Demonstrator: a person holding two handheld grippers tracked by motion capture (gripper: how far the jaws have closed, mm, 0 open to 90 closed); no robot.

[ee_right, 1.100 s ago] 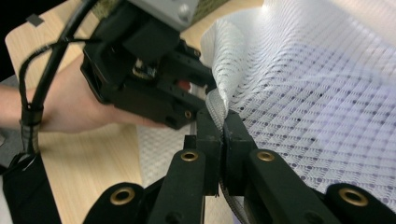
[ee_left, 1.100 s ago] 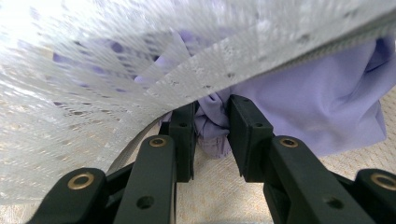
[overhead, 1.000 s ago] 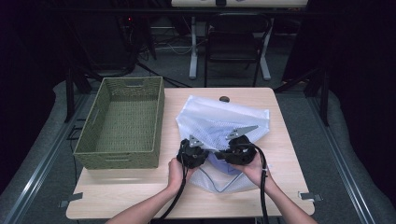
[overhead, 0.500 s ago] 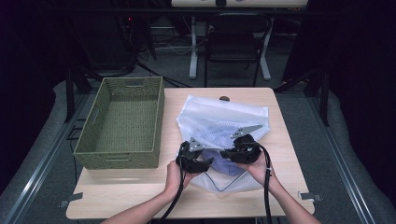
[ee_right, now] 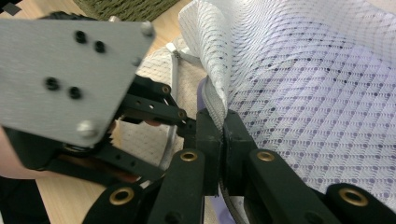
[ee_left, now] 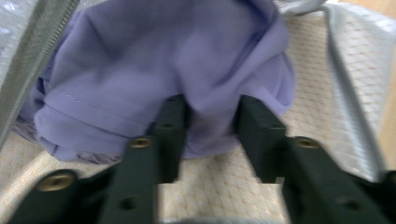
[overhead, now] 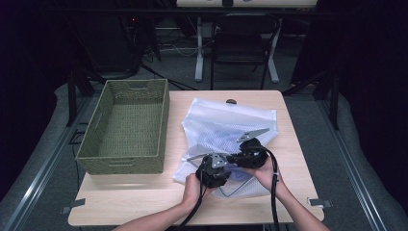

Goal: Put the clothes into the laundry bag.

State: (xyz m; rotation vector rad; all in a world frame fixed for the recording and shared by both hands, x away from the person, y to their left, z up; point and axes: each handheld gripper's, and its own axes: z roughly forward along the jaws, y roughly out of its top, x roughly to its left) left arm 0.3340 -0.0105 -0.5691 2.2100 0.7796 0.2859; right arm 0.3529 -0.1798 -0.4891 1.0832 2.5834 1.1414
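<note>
Left gripper (ee_left: 208, 114) now deeper inside mesh bag (overhead: 226, 130) than half second ago; jaws part open, straddling fold of purple cloth (ee_left: 177, 65), not yet pinched. Right gripper (ee_right: 219, 128) has lifted bag's zipper edge (ee_right: 212, 100), jaws clamped tight on it, mouth held open. Cloth sits inside bag at table's near edge, basket (overhead: 126, 126) just left. Judgement: grasp of cloth imminent, pull-out next.

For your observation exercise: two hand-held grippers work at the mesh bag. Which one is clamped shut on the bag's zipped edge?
The right hand-held gripper: its jaws pinch the mesh bag edge. The left hand-held gripper stands open around the purple cloth.
</note>
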